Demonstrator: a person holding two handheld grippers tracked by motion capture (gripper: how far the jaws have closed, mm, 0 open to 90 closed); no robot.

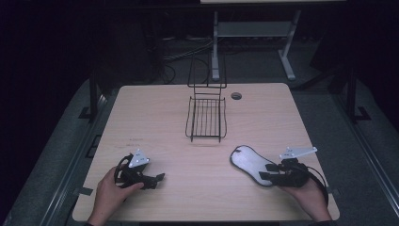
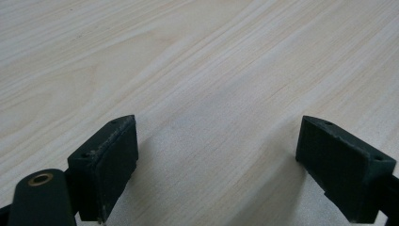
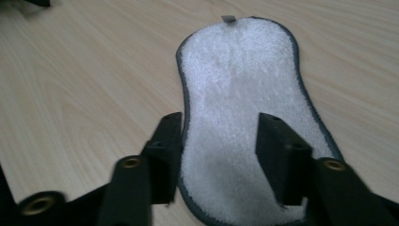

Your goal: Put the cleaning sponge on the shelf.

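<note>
Centrally in the high view, a black wire basket (image 1: 206,118) is seen on the wooden counter (image 1: 155,108), its tall wire back rising toward the upper middle of the frame; nothing is held between its wires. A white, grey-edged pad (image 1: 248,162), shaped rather like an insole, is laid flat at the lower right of that view, well apart from the basket. The right gripper (image 1: 264,171) is held low over the near end of the pad. In the right gripper view its fingers (image 3: 284,160) are seen released and parted, one at the pad's left edge and one over its fleecy surface; whether they touch the pad is hard to judge from the blurred picture. The left gripper (image 1: 158,179) is kept at the lower left, and in the left gripper view its fingers (image 2: 106,165) are spread wide over bare counter, grasping nothing.
</note>
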